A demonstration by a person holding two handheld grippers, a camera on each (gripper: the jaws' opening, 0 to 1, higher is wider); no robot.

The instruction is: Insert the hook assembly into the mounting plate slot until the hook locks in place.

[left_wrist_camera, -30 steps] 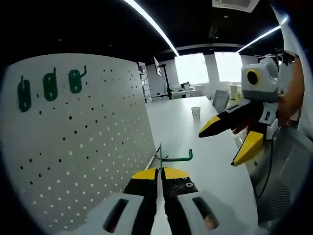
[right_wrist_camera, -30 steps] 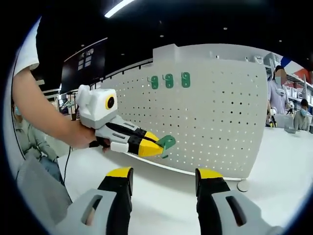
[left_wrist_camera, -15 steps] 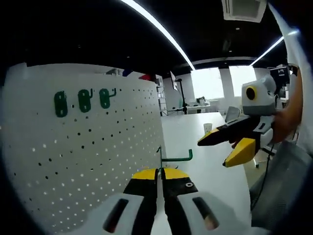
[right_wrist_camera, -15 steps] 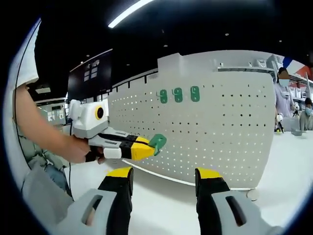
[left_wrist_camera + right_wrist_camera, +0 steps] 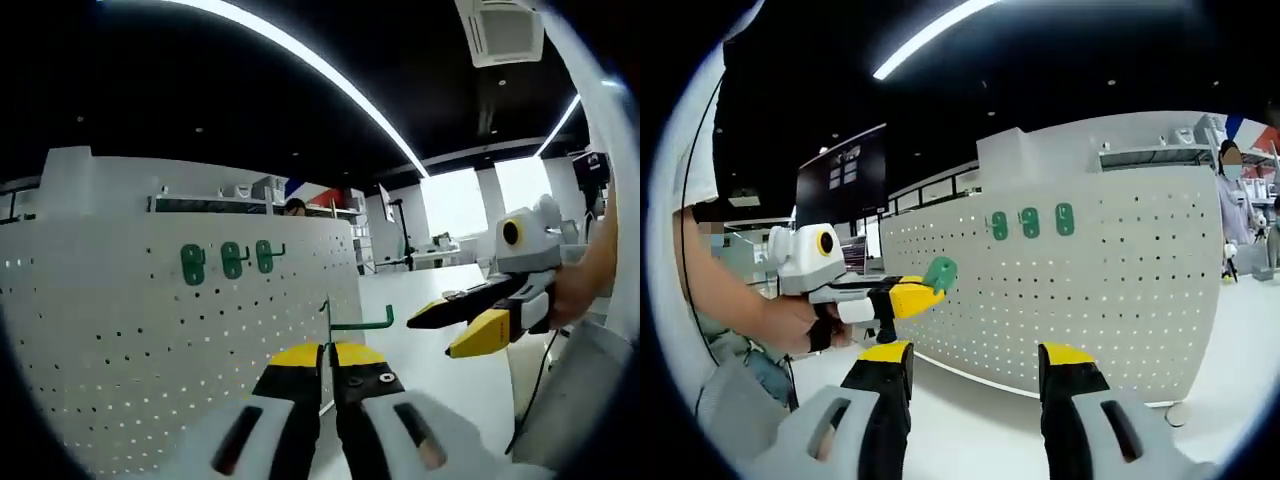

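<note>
Left gripper view: the left gripper (image 5: 328,352), with yellow-tipped black jaws, is clenched on a green metal hook with a flat backing plate (image 5: 345,322); the hook's thin rod runs sideways from the jaw tips and turns up at its end. It is held in the air in front of the white perforated mounting board (image 5: 150,360), apart from it. Three green hooks already mounted (image 5: 228,261) sit in a row high on that board. The right gripper (image 5: 450,327) comes in from the right, held by a hand (image 5: 575,295), its jaws spread and holding nothing.

In the right gripper view, the right gripper (image 5: 975,362) has its jaws wide apart over the white tabletop (image 5: 980,420). The left gripper (image 5: 910,297) holds the green hook near the board's left part, below the mounted row.
</note>
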